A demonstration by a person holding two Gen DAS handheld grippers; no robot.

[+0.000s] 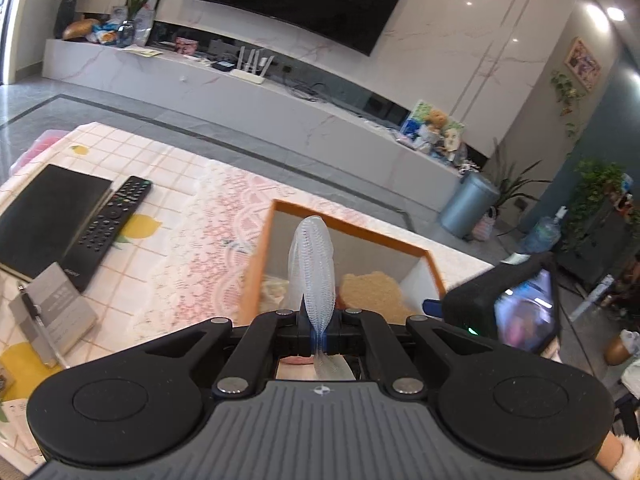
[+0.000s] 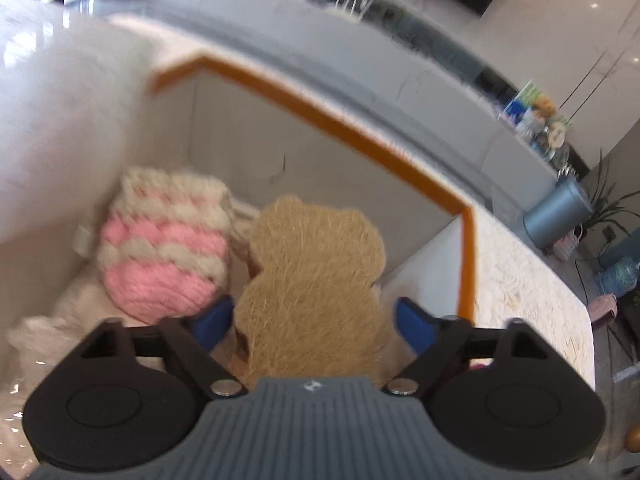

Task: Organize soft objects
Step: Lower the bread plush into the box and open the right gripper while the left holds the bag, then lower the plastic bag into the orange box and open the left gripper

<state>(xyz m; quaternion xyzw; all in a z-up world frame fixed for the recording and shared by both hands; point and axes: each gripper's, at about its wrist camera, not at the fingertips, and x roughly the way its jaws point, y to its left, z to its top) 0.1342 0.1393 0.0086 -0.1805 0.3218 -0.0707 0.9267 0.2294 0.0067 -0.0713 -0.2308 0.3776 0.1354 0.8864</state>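
Observation:
An orange-rimmed box (image 1: 362, 232) with grey inner walls stands on the table. My left gripper (image 1: 319, 336) is shut on a white mesh sleeve (image 1: 312, 268) that stands up in front of the box. In the right wrist view my right gripper (image 2: 310, 320) is open inside the box (image 2: 340, 126), its blue fingers (image 2: 414, 322) on either side of a tan bear-shaped loofah pad (image 2: 312, 276). A pink and white knitted pouch (image 2: 168, 248) lies to the pad's left in the box. The pad also shows in the left wrist view (image 1: 372, 292).
The table has a checked lemon-print cloth (image 1: 168, 184). On its left lie a black notebook (image 1: 44, 212), a remote control (image 1: 108, 228) and a grey booklet with a pen (image 1: 52, 316). The right gripper's body (image 1: 504, 304) is by the box's right side.

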